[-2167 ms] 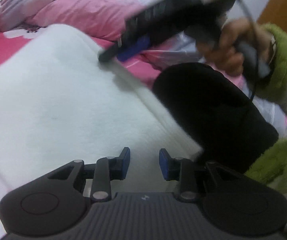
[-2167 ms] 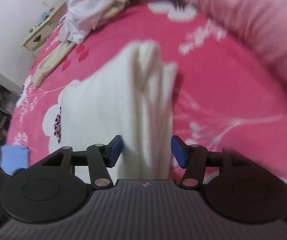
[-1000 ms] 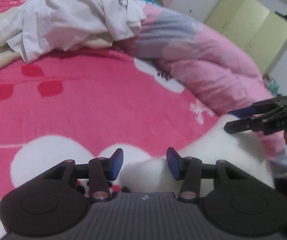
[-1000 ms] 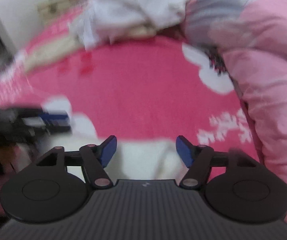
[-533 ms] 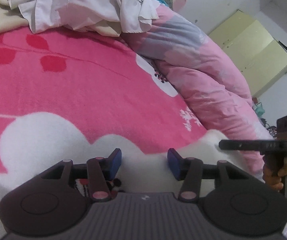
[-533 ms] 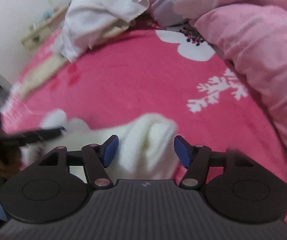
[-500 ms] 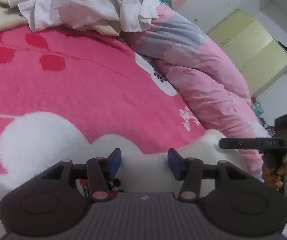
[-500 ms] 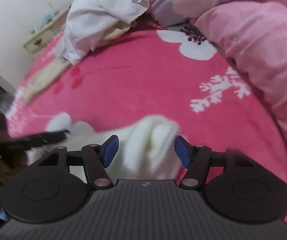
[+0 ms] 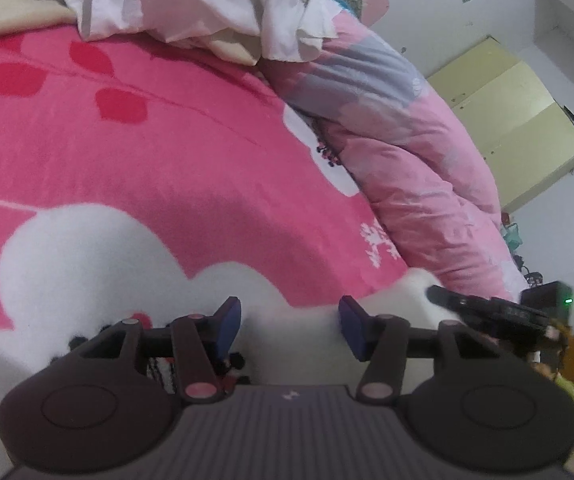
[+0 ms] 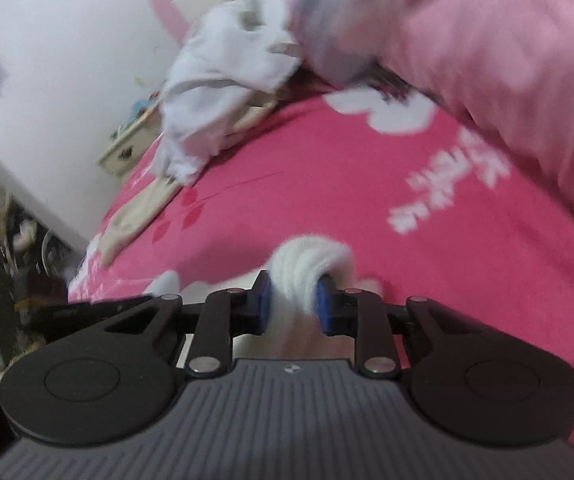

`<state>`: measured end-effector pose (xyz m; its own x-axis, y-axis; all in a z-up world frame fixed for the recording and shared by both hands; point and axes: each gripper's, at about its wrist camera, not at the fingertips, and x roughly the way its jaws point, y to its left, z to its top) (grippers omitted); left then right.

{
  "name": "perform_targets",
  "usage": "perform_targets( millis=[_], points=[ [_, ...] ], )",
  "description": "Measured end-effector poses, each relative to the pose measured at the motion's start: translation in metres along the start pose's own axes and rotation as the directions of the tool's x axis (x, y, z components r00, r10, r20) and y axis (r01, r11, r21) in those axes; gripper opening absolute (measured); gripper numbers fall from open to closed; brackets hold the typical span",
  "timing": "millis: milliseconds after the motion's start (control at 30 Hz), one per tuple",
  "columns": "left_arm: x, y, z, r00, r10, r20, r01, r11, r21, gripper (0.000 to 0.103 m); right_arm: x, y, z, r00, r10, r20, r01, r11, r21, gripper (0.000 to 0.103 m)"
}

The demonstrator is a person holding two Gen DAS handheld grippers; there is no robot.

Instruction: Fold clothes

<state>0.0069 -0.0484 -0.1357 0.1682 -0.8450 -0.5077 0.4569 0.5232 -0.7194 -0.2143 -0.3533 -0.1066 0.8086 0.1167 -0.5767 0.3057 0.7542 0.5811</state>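
A white fleece garment [image 9: 403, 292] lies on the pink flowered blanket [image 9: 167, 152], close under both grippers. In the right wrist view my right gripper [image 10: 294, 306] has a bunched fold of the white garment [image 10: 307, 260] between its blue pads; the jaws are closing and the pads press on it. My left gripper [image 9: 289, 322] is open and its jaws are still opening; white cloth lies below the gap and neither pad touches it. The right gripper [image 9: 471, 308] shows at the garment's right corner. The left gripper [image 10: 87, 310] is a dark blur.
A heap of white and cream clothes [image 9: 191, 4] sits at the far side of the bed. A rolled pink quilt [image 9: 415, 168] runs along the right. A yellow cabinet [image 9: 511, 120] stands beyond it, and a small cream nightstand [image 10: 127, 152] by the wall.
The right jaws have closed from wide apart onto the fold of white garment, and that gripper has rolled and dropped lower. The left gripper has hardly moved; its jaws stand slightly wider.
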Motion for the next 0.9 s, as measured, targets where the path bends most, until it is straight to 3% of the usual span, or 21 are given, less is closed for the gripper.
perform_targets(
  millis=[167,300,367,433,500,567,600,633,700,767,833,900],
  points=[
    [-0.007,-0.006,0.004,0.999,0.033,0.040,-0.034,0.999,0.009,0.055,-0.010,-0.007,0.009,1.000,0.020,-0.018,-0.018,0.992,0.128,0.031],
    [-0.029,-0.017,0.009,0.989,0.066,0.129,-0.069,0.997,0.018,0.053,-0.043,0.020,0.022,0.995,-0.090,0.044,0.089,0.996,0.018,0.033],
    [-0.038,-0.028,0.008,0.989,0.030,0.147,-0.038,0.998,0.056,0.051,-0.051,0.042,0.029,0.992,-0.094,0.085,0.102,0.991,-0.091,0.030],
    [-0.043,-0.043,0.005,0.991,-0.031,0.128,0.016,0.993,0.117,0.050,-0.047,0.066,0.032,0.996,-0.033,0.081,0.048,0.980,-0.195,0.024],
    [-0.036,-0.056,-0.003,0.995,-0.092,0.034,0.084,0.980,0.183,0.050,-0.027,0.081,0.022,0.999,-0.037,0.017,0.040,0.954,-0.298,0.022],
    [-0.022,-0.063,-0.015,0.998,-0.056,-0.007,0.056,0.971,0.232,0.049,-0.002,0.089,0.009,0.995,-0.087,-0.056,0.059,0.920,-0.387,0.020],
    [-0.014,-0.062,-0.020,1.000,-0.022,-0.013,0.025,0.968,0.250,0.045,0.011,0.080,0.001,0.986,-0.151,-0.077,0.107,0.908,-0.404,0.011],
    [-0.008,-0.059,-0.023,1.000,0.003,-0.017,0.002,0.967,0.254,0.033,0.018,0.067,-0.005,0.979,-0.187,-0.078,0.142,0.908,-0.393,0.004],
    [-0.006,-0.048,-0.019,1.000,0.016,-0.013,-0.013,0.981,0.194,0.023,0.019,0.051,-0.001,0.983,-0.174,-0.060,0.148,0.939,-0.311,0.000],
    [-0.014,-0.047,-0.013,1.000,0.014,0.000,-0.014,0.990,0.143,0.025,0.014,0.056,0.006,0.979,-0.196,-0.048,0.176,0.946,-0.272,0.000],
    [-0.030,-0.062,-0.012,0.998,0.028,0.057,-0.038,0.982,0.186,0.047,-0.001,0.076,0.006,0.981,-0.192,-0.039,0.171,0.936,-0.308,0.002],
    [-0.037,-0.074,-0.013,0.998,0.006,0.069,-0.021,0.977,0.211,0.048,-0.015,0.095,0.003,0.986,-0.158,-0.061,0.128,0.930,-0.345,0.003]
  ],
)
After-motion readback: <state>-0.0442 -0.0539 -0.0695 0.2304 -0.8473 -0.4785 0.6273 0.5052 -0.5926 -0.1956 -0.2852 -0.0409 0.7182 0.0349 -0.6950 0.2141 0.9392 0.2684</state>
